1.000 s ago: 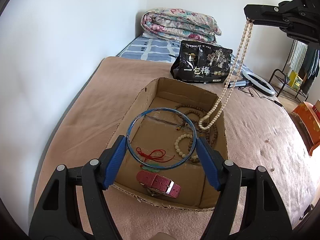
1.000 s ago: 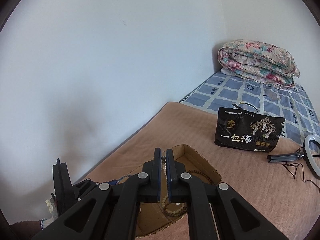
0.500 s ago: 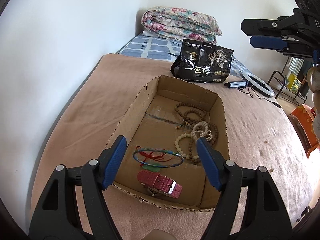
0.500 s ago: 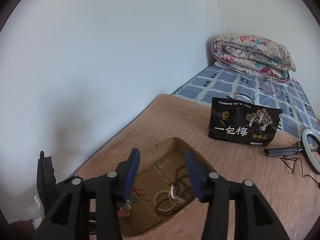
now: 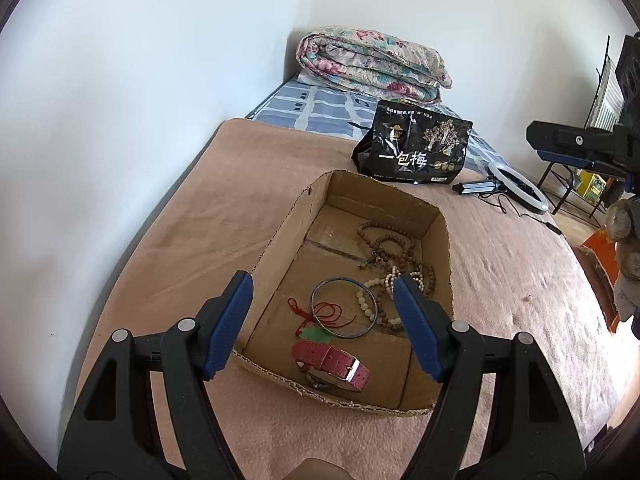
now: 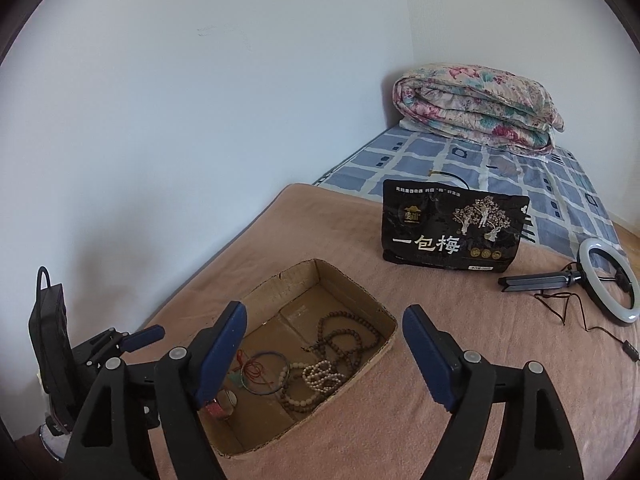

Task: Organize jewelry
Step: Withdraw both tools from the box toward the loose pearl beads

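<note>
The jewelry lay inside an open cardboard box (image 5: 304, 216) resting on a pink blanket (image 5: 224, 208). A thin blue bangle (image 5: 345, 307) lay flat near the middle of the box floor, overlapping a red cord (image 5: 320, 312) with a green pendant (image 5: 316, 334). A pink watch strap (image 5: 330, 365) lay at the near end of the box, just below the pendant. A white bead bracelet (image 5: 366, 300) touched the right side of the bangle. A cream bead necklace (image 6: 322, 376) lay heaped against it, and a long brown bead strand (image 5: 390, 240) was coiled toward the far right corner.

The left gripper (image 5: 324, 322) hung above the near end of the box with its blue jaws spread wide and nothing between them. The right gripper (image 6: 322, 354) stood above the right side of the box; its jaws had just been opening and were wide apart, with nothing held.

Beyond the box, a black printed bag (image 5: 414, 148) stood upright on the blanket. A ring light (image 6: 608, 280) with its cable lay to the right of the bag. A folded floral quilt (image 6: 476, 106) rested on a blue checked sheet (image 6: 436, 160) against the far wall.
</note>
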Action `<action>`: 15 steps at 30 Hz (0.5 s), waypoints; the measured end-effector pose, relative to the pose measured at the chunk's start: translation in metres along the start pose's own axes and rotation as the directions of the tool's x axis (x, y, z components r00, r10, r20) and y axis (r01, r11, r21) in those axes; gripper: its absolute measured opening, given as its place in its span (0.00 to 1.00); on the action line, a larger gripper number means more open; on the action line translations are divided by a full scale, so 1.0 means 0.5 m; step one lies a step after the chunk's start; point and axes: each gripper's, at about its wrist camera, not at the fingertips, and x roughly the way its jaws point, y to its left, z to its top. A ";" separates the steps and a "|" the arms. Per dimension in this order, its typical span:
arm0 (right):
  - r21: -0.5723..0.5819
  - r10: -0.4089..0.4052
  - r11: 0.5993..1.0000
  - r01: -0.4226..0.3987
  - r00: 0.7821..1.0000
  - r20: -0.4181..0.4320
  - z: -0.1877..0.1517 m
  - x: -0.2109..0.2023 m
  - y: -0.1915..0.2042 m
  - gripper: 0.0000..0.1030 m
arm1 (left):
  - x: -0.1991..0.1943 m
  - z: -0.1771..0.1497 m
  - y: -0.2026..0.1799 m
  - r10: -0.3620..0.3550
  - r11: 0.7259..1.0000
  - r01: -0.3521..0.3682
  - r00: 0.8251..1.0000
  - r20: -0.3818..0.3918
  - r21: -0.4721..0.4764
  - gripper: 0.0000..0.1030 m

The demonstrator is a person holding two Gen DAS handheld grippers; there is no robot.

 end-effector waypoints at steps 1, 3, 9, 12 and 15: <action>0.005 -0.004 1.000 0.004 1.000 0.004 -0.004 -0.006 -0.005 0.82 | -0.006 0.000 0.001 0.002 1.000 -0.002 1.000 0.005 -0.002 0.73; 0.014 -0.012 1.000 0.012 1.000 0.014 -0.010 -0.020 -0.016 0.86 | -0.017 0.000 0.001 0.005 1.000 -0.005 1.000 0.014 -0.005 0.73; 0.032 -0.035 0.999 0.034 0.999 0.031 -0.032 -0.062 -0.051 0.88 | -0.049 -0.001 -0.010 0.008 1.000 -0.008 0.999 0.039 -0.001 0.73; 0.031 -0.055 0.998 0.054 0.998 0.037 -0.043 -0.082 -0.069 0.90 | -0.063 -0.001 -0.022 0.002 1.000 -0.002 0.999 0.050 0.007 0.73; 0.029 -0.076 0.997 0.075 0.996 0.042 -0.059 -0.106 -0.088 0.92 | -0.075 -0.004 -0.038 -0.007 1.000 0.005 0.998 0.063 0.019 0.73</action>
